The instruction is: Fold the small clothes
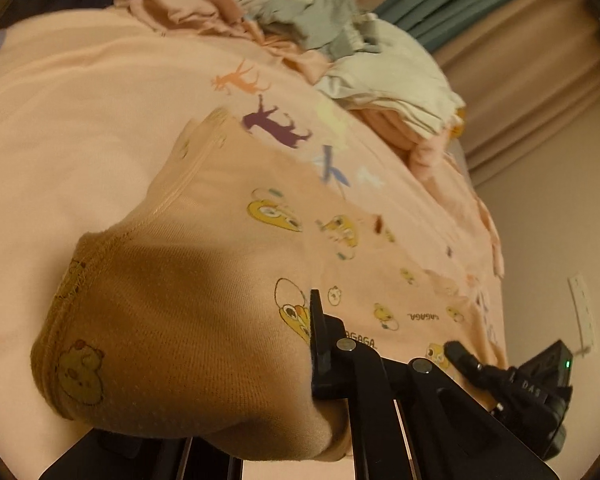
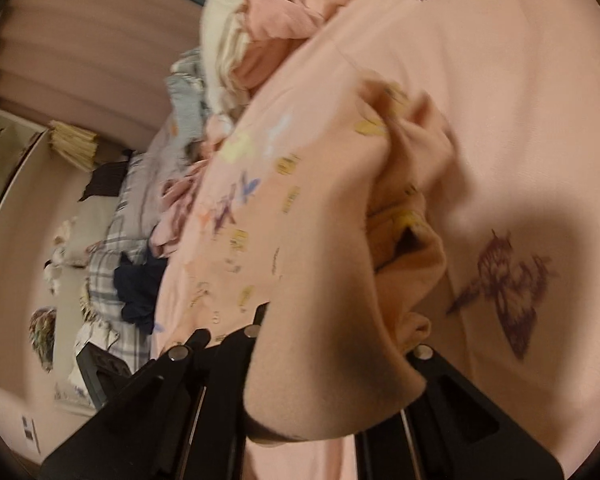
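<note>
Hiding both grippers' fingers, peach garment [image 1: 204, 312] is pinched by L [image 1: 314, 360] & R [image 2: 332, 360].

The small garment [image 1: 204, 320] is showing soft, matt ribbed knit cloth with stitched hems; the bedsheet [image 1: 60, 128] is looking smooth printed cotton; the fingers [image 1: 320, 344] are looking matt black plastic.

Left hand-held gripper [image 1: 314, 364]: closed on the garment's edge, cloth draped over its left finger.
Garment [image 1: 204, 280]: peach, yellow cartoon prints, lifted near the lens.
Sheet [image 1: 60, 120]: pink, animal prints, beneath.
Clothes pile [image 1: 340, 40]: grey, cream and pink, behind.
Right hand-held gripper [image 1: 456, 352]: at lower right, state unclear.
</note>
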Available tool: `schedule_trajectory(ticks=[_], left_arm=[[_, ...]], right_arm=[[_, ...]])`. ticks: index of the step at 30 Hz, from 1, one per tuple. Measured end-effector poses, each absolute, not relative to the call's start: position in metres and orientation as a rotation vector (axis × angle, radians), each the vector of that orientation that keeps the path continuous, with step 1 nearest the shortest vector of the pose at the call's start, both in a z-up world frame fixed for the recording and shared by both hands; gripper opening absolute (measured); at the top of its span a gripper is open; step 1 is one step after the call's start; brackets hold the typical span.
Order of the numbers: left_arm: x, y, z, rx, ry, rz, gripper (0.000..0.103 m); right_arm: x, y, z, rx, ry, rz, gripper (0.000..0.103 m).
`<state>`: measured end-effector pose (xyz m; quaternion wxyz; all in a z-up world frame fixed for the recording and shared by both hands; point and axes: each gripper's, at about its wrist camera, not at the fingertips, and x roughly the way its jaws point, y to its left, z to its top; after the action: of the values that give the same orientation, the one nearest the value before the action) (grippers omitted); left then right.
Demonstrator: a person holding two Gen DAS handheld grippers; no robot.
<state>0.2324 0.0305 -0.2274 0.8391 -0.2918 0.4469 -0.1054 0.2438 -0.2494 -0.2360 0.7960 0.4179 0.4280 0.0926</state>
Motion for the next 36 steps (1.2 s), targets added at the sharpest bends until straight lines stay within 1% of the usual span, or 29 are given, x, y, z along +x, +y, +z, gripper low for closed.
schedule_trajectory(ticks=[4,9,11,14,20,26,31,36], left_arm=[[0.185,0.028,-0.223,-0.593,0.955,-0.247,0.006],[0.147,0.033,-0.248,-0.61,1.033,-0.225,0.006],[0.142,0.039,-0.26,-0.641,1.052,-0.213,0.006],[0.133,0.048,-0.258,-0.69,1.041,-0.204,0.006],[0.117,0.048,-0.25,-0.565,1.041,-0.133,0.006],[0.111,0.064,-0.258,-0.648,1.054,-0.153,0.006],[0.105,0.062,-0.254,-0.592,1.043,-0.143,0.008],[0.107,0.074,-0.259,-0.663,1.068,-0.155,0.009]], right_arm=[[0.201,-0.242,-0.223,0.849,0.937,0.233,0.008],[0.152,-0.236,-0.238,0.782,1.038,0.177,0.009],[0.142,-0.24,-0.251,0.794,1.073,0.131,0.009],[0.126,-0.248,-0.268,0.819,1.112,0.069,0.008],[0.102,-0.254,-0.259,0.775,1.092,0.02,0.009],[0.092,-0.255,-0.26,0.739,1.099,-0.023,0.007],[0.085,-0.265,-0.266,0.791,1.093,-0.025,0.006],[0.081,-0.263,-0.263,0.764,1.1,-0.041,0.006]])
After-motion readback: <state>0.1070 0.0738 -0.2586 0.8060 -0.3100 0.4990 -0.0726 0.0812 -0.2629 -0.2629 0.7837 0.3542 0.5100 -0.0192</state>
